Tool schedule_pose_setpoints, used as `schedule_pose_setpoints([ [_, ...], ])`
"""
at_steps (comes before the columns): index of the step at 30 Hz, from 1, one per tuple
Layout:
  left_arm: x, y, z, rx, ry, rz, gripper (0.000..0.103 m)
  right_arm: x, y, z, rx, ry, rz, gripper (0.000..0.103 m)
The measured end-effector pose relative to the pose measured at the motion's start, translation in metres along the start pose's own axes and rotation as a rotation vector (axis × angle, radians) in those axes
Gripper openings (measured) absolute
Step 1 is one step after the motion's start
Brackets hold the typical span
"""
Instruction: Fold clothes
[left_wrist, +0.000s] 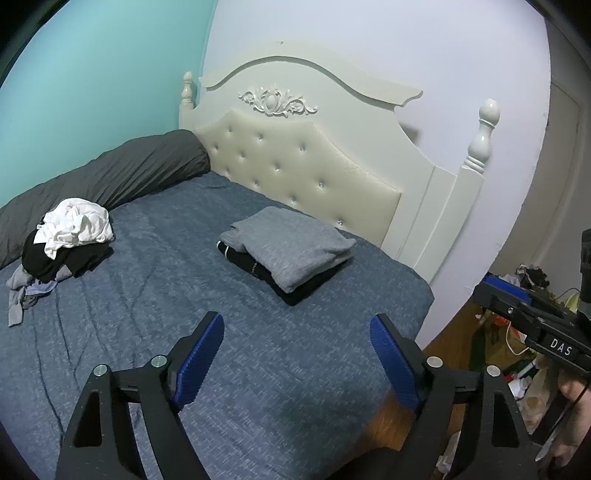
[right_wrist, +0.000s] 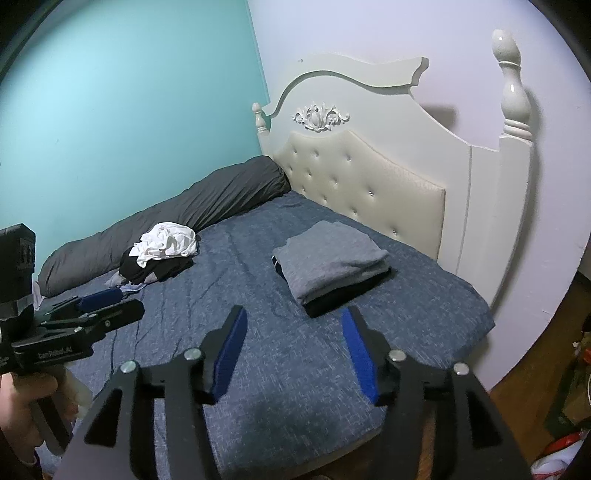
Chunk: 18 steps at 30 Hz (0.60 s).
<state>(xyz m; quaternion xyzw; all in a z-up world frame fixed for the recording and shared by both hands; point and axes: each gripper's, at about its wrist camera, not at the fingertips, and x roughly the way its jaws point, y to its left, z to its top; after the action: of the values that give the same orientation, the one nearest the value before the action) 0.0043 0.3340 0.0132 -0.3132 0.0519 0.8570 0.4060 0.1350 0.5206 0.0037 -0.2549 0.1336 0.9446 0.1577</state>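
Observation:
A folded grey garment (left_wrist: 291, 251) (right_wrist: 332, 258) lies on top of folded black clothes, near the headboard on the blue bedspread (left_wrist: 166, 295) (right_wrist: 258, 295). A loose heap of unfolded clothes (left_wrist: 70, 236) (right_wrist: 162, 251), white on top of black and grey, sits by the dark bolster. My left gripper (left_wrist: 297, 325) (right_wrist: 107, 299) hangs open over the bed's near part, nothing between its blue pads. My right gripper (right_wrist: 293, 317) (left_wrist: 502, 291) is open too, empty, just short of the folded stack.
A cream tufted headboard (left_wrist: 303, 162) (right_wrist: 369, 184) with turned posts stands at the bed's far end. A long dark grey bolster (left_wrist: 110, 173) (right_wrist: 184, 214) runs along the turquoise wall. Clutter lies on the wooden floor (left_wrist: 517, 332) to the right of the bed.

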Motion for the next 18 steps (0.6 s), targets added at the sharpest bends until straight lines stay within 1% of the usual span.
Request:
schedule_pose_setpoints([
  [3, -0.005, 0.001, -0.001, 0.001, -0.009, 0.009, 0.090, -0.003, 0.003, -0.003, -0.002, -0.001, -0.008, 0.063],
  [7, -0.010, 0.001, -0.003, 0.000, -0.013, 0.012, 0.091, -0.006, 0.004, -0.007, 0.011, 0.003, -0.013, 0.066],
  [11, -0.016, -0.001, -0.005, 0.006, -0.019, 0.016, 0.097, -0.010, 0.004, -0.010, 0.017, 0.003, -0.025, 0.070],
  [18, -0.021, -0.004, -0.008, 0.012, -0.019, 0.013, 0.099, -0.018, 0.007, -0.013, 0.012, -0.009, -0.051, 0.076],
])
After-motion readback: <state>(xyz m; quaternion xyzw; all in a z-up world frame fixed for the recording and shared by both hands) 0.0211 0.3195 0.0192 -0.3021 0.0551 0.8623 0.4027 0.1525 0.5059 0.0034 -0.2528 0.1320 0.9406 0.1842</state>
